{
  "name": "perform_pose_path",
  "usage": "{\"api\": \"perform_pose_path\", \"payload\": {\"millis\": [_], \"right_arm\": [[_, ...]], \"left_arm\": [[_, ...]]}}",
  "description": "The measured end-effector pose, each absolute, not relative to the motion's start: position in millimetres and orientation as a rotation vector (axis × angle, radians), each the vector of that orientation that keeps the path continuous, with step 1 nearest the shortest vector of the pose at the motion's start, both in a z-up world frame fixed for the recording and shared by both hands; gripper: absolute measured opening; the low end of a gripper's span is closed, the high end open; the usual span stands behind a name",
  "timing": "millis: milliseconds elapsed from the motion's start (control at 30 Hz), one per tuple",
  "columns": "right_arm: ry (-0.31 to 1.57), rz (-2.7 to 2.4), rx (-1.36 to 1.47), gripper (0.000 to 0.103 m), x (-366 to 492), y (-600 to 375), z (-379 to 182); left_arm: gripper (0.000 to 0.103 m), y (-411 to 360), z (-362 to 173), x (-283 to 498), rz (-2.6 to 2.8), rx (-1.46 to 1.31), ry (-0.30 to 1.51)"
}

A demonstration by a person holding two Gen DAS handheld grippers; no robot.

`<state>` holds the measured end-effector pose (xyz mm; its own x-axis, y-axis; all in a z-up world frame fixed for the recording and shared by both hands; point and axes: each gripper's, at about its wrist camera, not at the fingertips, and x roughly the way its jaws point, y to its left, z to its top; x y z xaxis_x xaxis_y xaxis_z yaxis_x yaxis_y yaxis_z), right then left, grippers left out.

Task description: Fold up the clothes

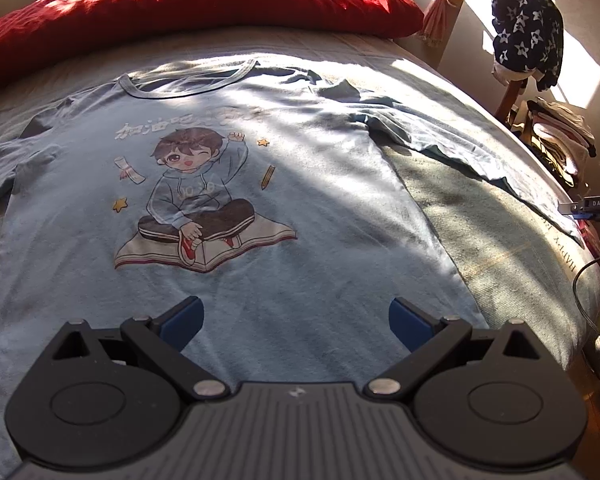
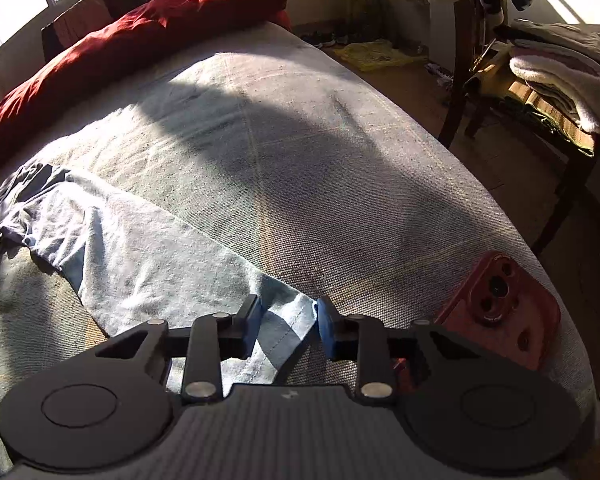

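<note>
Light blue cotton T-shirt (image 1: 228,216) with a cartoon print of a seated boy lies flat, front up, on the grey woven bed cover (image 1: 480,248); collar at the far end, hem at the near end. Its right sleeve (image 2: 140,248) is stretched out to the right across the cover.

Left gripper (image 1: 296,322) hovers over the near hem area, blue-padded fingers spread wide, nothing between them.

Right gripper (image 2: 288,326) sits at the cuff end of that sleeve, fingers partly apart with the cuff edge lying between them; the pads are not closed on the cloth.

Red-cased phone (image 2: 500,312), camera side up, lies on the cover just right of the right gripper. Crumpled red duvet (image 1: 188,12) is bunched at the far end of the bed. A wooden chair (image 2: 540,120) with stacked folded clothes stands right of the bed.
</note>
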<state>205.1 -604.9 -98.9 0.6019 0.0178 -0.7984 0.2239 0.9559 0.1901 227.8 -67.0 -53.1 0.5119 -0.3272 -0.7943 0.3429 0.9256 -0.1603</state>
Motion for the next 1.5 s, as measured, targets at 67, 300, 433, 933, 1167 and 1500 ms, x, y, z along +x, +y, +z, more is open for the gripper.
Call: {"api": "perform_pose_path", "payload": {"millis": [67,300,433,933,1167,1500], "right_arm": [[0.919,-0.105,0.261,0.008,205.6,-600.1,-95.1],[0.872,-0.139,0.245,0.007,216.5,-612.7,-77.9],[0.867,-0.166,0.245,0.007,222.1,-620.4,-74.2],[0.883,0.023,0.356,0.037,302.3,-556.5,-74.8],[0.908,0.237,0.539,0.041,360.5,-519.7,-83.1],[0.849,0.137,0.491,0.047,379.1,-517.8,-79.3]], "left_arm": [[0.099,-69.5,-53.4,227.2,-0.410,0.020,0.953],[0.099,-74.5,-47.9,224.2,-0.422,0.034,0.940],[0.099,-73.6,-47.6,225.1,-0.413,0.034,0.943],[0.099,-82.5,-44.7,231.3,-0.431,0.045,0.927],[0.099,-76.2,-48.2,234.6,-0.410,0.047,0.938],[0.099,-72.4,-56.5,241.6,-0.411,0.025,0.952]]}}
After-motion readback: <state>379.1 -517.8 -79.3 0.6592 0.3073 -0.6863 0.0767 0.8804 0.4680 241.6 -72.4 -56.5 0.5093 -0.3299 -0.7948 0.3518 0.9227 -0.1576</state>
